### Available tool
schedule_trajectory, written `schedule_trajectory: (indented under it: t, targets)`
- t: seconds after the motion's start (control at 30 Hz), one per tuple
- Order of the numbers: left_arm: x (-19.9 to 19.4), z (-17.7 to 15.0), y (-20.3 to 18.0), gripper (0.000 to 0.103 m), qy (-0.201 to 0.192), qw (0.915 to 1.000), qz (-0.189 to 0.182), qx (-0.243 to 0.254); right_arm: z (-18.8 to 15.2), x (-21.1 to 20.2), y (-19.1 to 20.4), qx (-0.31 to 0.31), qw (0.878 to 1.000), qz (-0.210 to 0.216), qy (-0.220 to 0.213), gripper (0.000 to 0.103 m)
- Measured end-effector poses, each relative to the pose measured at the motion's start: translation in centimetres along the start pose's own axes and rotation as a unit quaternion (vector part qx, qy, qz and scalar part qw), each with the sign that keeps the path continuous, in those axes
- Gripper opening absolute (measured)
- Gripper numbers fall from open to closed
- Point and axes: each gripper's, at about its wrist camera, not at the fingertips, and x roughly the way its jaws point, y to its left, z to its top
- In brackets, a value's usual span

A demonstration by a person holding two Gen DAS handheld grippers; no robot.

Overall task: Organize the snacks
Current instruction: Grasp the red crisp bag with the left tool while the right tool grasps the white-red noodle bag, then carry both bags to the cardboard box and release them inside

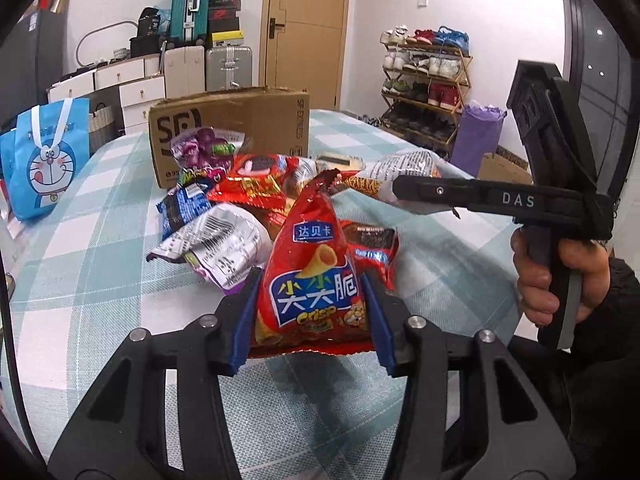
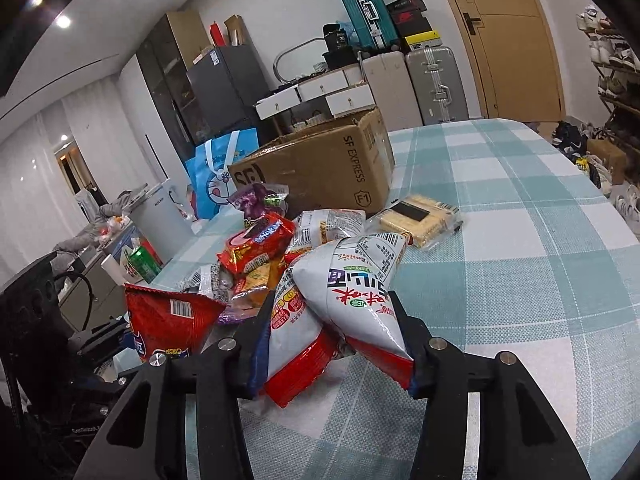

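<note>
My left gripper is shut on a red crisp bag and holds it upright above the checked tablecloth. My right gripper is shut on a white-and-red snack bag; it also shows in the left wrist view, at the right gripper's tip. The red crisp bag shows at the left of the right wrist view. A pile of snack packets lies in front of an open cardboard box. A cracker pack lies beside the box.
A blue Doraemon bag stands at the table's left edge. Suitcases, drawers and a door are behind the table. A shoe rack and a purple bag stand on the right.
</note>
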Motion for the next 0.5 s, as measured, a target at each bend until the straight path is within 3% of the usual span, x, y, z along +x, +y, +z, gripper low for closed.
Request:
schedule_trajectory:
  t: [0.33,0.5]
  targets:
    - [-1.8,1.6,1.4,0.046,-0.024,0.9992,0.017,-0.026,1.4,-1.4,1.2,-0.007,0.999,0.016,-0.031,0.05]
    - [-2.4,3.2,2.6,0.046,-0.038,0.9974,0.047,-0.039,2.8,-1.3,1.7,-0.008,0.999,0.022,-0.039,0.05]
